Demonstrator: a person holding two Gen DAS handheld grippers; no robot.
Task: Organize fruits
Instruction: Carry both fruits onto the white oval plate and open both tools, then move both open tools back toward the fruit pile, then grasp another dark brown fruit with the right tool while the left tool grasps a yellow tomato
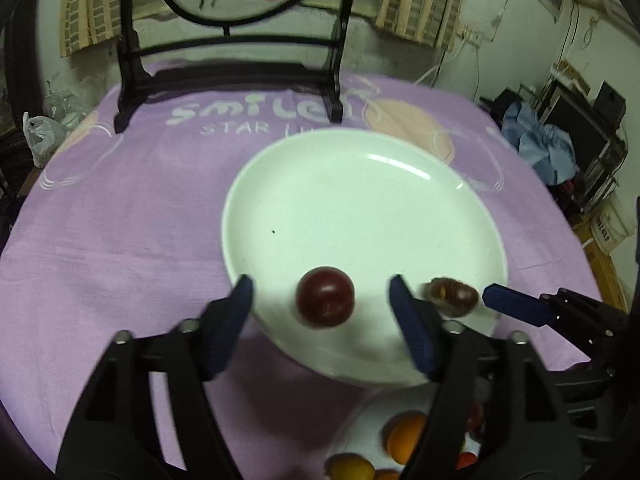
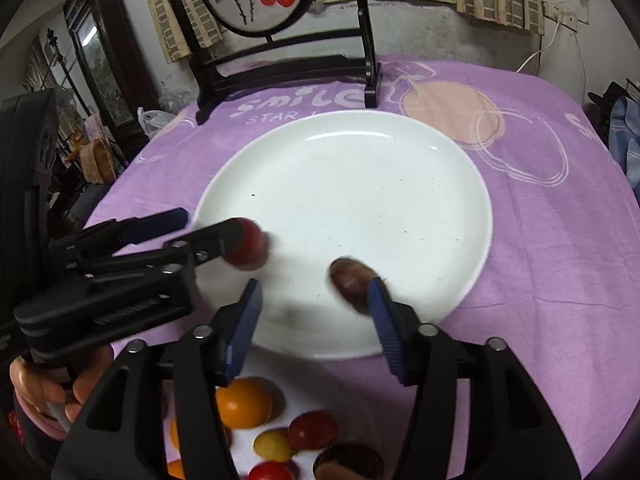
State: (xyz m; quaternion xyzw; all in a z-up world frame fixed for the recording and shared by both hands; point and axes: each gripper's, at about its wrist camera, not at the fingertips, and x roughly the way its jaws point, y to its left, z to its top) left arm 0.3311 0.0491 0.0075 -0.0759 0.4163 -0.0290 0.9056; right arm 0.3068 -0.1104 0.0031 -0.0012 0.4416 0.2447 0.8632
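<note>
The left gripper (image 1: 320, 300) stands wide, pads clear of the dark red fruit (image 1: 325, 297) between its fingers at the lower rim of the white plate (image 1: 360, 208). The right gripper (image 2: 316, 308) is partly spread; a blurred brown fruit (image 2: 350, 282) lies at its right fingertip, contact unclear. Both fruits sit low in the plate, near each other. At frame bottom, a second white dish (image 2: 360, 404) holds orange, yellow and red fruits (image 2: 243, 403). A black framed stand (image 2: 280, 60) occupies the upper frame on the purple cloth-covered surface (image 2: 540, 260). Nothing obstructs the plate centre
</note>
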